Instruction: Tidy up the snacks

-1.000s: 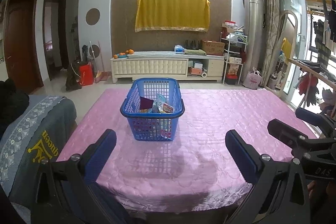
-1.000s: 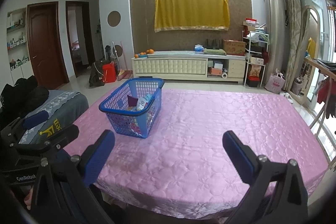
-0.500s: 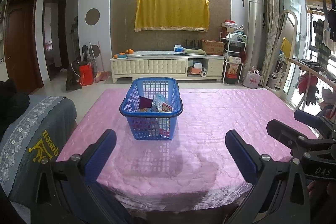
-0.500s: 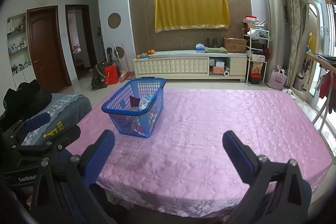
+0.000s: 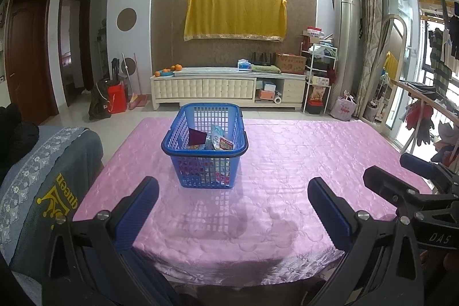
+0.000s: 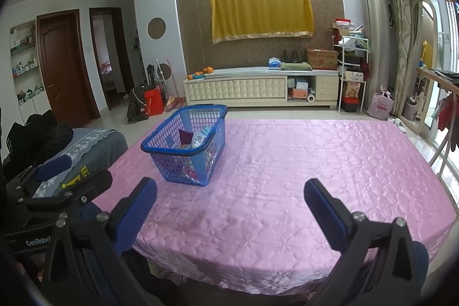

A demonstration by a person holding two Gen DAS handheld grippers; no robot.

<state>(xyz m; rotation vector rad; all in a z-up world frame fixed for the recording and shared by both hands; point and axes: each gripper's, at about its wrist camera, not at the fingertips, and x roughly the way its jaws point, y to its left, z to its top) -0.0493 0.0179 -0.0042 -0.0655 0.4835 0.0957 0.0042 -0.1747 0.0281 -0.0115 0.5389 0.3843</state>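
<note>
Little has changed. In the left wrist view the blue basket [image 5: 204,145] is seen slightly further left and a touch higher than a second ago, and the right gripper [image 5: 413,177] at the right edge has been shifted a little leftward. In the right wrist view the basket [image 6: 185,144] and the wall behind are seen drifted rightward, and the table [image 6: 315,162] is framed slightly higher.
</note>
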